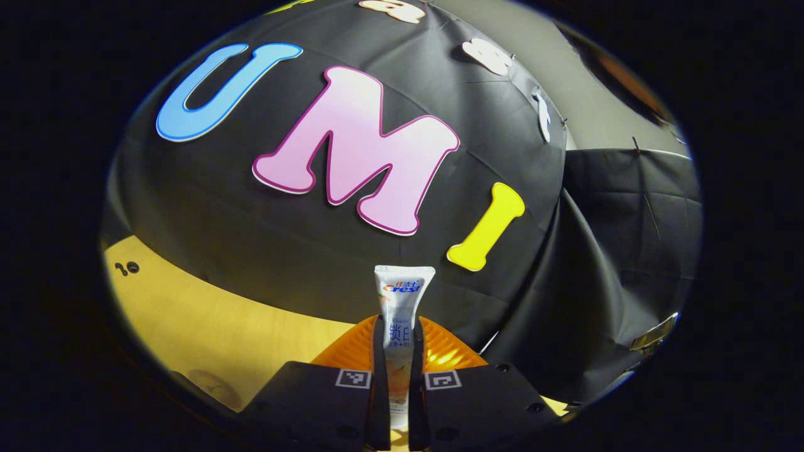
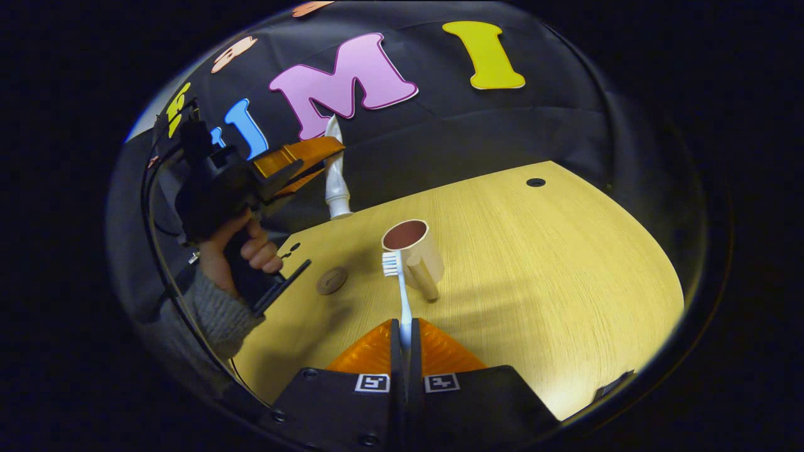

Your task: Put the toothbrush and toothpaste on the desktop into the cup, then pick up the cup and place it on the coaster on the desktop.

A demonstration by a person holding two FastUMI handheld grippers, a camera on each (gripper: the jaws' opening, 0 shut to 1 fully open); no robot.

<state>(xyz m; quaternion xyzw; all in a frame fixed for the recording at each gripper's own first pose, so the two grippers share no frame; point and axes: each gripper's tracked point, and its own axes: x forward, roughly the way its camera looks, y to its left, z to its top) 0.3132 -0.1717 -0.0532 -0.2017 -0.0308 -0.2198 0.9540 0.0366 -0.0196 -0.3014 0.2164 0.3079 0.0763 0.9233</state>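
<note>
Cup sits on the bench with nothing in it. Left gripper jaws pinch the toothpaste upright, up off the bench; right gripper jaws pinch the toothbrush, bristles just beside the cup rim. Coaster lies nearby.

Left gripper clamped on the toothpaste, both fingers pressing its sides, tube standing upright, crimped end on top. Wooden desktop stretches away to the left.
</note>
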